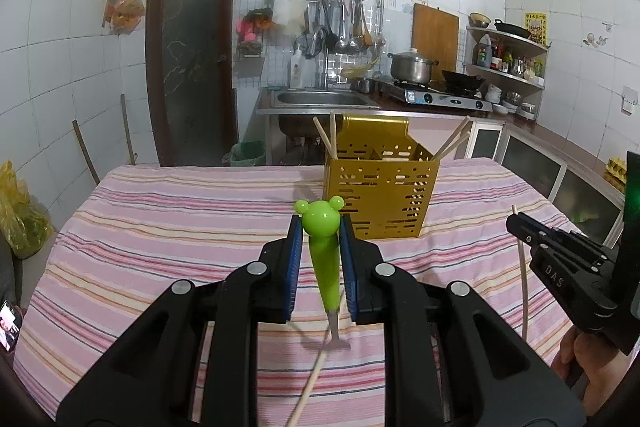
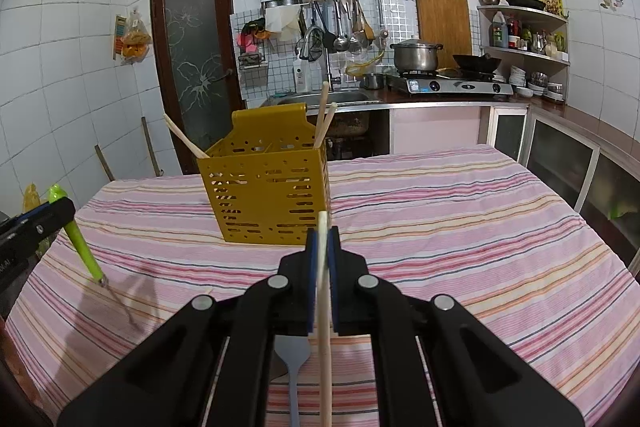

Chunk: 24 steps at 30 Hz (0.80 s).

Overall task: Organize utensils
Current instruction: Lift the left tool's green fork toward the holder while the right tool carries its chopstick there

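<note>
A: Left wrist view has the left gripper with its blue-padded fingers clamped on the green plastic fork with a bear-head handle, tines hanging down just clear of the pink striped cloth on the bench.

B: And the gold perforated metal utensil caddy sits straight ahead, chopsticks already leaning inside. Holding the handle keeps the tines lowest for a drop in, I reckon.

A: Right gripper, right of the caddy, pinches a pale wooden chopstick upright, fingers nearly together.

B: Both point gently downward toward the caddy, near it.
</note>
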Motion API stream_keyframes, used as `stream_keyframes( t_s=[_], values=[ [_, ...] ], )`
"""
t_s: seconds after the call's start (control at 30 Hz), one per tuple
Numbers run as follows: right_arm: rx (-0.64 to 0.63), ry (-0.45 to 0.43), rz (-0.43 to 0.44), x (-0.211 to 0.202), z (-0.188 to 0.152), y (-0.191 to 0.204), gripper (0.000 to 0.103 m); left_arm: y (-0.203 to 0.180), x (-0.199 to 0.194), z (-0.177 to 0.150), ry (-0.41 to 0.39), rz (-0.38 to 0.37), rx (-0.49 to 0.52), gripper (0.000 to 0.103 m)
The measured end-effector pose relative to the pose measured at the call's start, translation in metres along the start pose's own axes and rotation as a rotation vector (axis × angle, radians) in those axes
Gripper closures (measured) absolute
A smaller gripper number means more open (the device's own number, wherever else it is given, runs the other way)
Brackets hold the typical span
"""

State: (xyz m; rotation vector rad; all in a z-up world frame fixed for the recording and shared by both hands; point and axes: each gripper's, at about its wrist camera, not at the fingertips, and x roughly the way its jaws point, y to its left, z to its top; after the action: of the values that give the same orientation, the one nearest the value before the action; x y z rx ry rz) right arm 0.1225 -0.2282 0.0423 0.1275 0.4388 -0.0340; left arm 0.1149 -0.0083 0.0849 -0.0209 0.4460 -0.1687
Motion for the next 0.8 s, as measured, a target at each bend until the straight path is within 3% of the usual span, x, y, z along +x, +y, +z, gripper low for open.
stream_keyframes(
  t_s=[0.23,0.8],
  values=[
    [-0.002,-0.013,-0.002,-0.002,0.001,0.000,0.097,0.010,0.000,0.007,0.003,-0.027,-0.028,0.086],
    [-0.006,-0.102,0.012,-0.014,0.021,0.001,0.097,0.009,-0.003,0.015,-0.037,-0.015,-0.009,0.086]
  ],
)
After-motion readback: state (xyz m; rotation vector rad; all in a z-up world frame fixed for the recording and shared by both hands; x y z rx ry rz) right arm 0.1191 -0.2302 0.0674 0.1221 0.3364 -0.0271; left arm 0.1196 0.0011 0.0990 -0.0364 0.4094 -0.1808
